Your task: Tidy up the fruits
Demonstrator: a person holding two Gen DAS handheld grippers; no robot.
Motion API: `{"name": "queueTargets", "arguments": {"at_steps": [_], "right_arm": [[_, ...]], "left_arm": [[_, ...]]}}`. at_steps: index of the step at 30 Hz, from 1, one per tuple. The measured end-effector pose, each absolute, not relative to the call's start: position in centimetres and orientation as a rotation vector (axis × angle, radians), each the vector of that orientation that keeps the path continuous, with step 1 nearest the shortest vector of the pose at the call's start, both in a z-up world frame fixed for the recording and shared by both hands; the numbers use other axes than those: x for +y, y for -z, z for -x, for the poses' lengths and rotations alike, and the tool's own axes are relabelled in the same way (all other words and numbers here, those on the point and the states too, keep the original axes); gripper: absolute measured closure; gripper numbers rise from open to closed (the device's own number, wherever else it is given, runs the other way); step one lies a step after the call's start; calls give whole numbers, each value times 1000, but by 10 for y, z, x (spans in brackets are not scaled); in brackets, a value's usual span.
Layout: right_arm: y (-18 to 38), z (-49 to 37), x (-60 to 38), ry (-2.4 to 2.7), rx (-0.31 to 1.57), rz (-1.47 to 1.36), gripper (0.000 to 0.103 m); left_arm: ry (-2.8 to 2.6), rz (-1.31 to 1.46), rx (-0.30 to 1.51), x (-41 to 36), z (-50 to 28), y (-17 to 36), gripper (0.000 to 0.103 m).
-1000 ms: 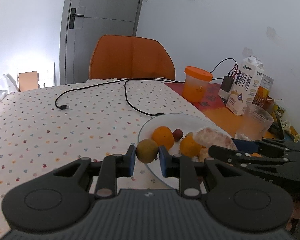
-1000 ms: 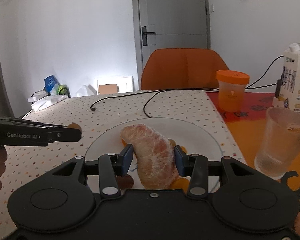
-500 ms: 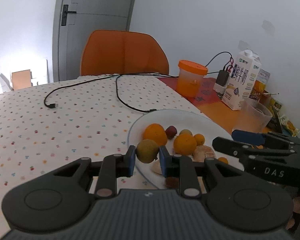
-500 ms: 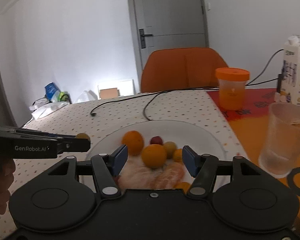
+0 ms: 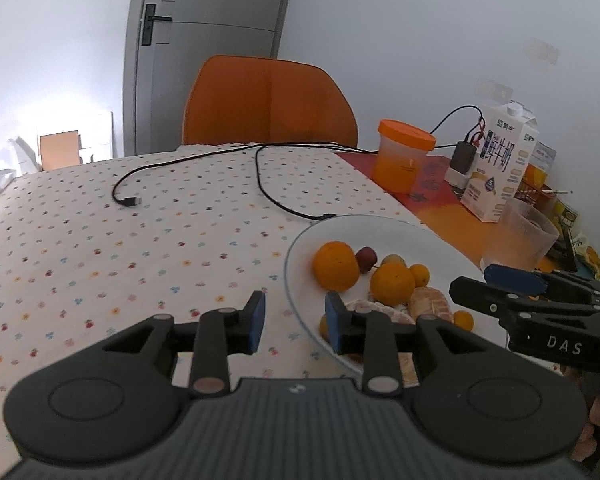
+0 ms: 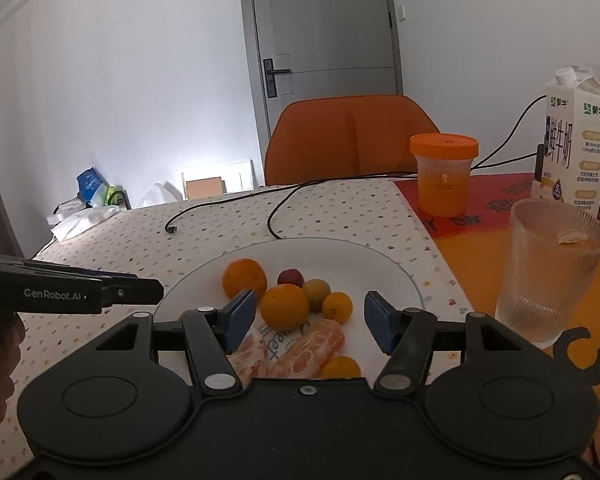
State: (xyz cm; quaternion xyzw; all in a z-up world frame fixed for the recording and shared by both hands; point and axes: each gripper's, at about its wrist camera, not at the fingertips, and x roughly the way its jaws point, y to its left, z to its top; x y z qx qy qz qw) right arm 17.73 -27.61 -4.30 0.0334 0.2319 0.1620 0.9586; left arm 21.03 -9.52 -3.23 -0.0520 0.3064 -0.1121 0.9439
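Your left gripper (image 5: 293,322) has just been opening its jaws, nothing between them; your right gripper (image 6: 310,318) stands open and empty above the fruits (image 6: 284,306) on the white plate (image 6: 396,276), near the counter's right edge

Left gripper (image 5: 294,322): jaws have just been opening, blue fingers (image 5: 256,320) apart, nothing between them. Pitched down toward the surface. Right gripper (image 6: 310,320): jaws parted wide, no contact on either pad, also pitched down. From the left wrist view the right gripper sits at 3 o'clock; from the right wrist view the left sits at 9 o'clock.
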Motion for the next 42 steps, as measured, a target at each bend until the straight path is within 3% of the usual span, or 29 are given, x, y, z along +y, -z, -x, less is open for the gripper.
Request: {"name": "queueTargets", "arguments": {"at_steps": [11, 15, 23, 28, 33, 42], "right_arm": [[41, -168, -267, -357, 478, -59, 43], [39, -161, -263, -373, 480, -66, 41], [33, -146, -255, -403, 478, -66, 24], [31, -135, -254, -414, 474, -75, 16], [29, -127, -251, -419, 475, -75, 0], [28, -110, -244, -434, 495, -71, 0]], "left_arm": [[172, 121, 617, -77, -187, 26, 65], [151, 126, 613, -72, -177, 23, 49], [100, 109, 594, -66, -152, 16, 25], [70, 108, 594, -60, -138, 13, 18], [46, 105, 586, -58, -125, 11, 7], [11, 111, 573, -48, -95, 7, 0]]}}
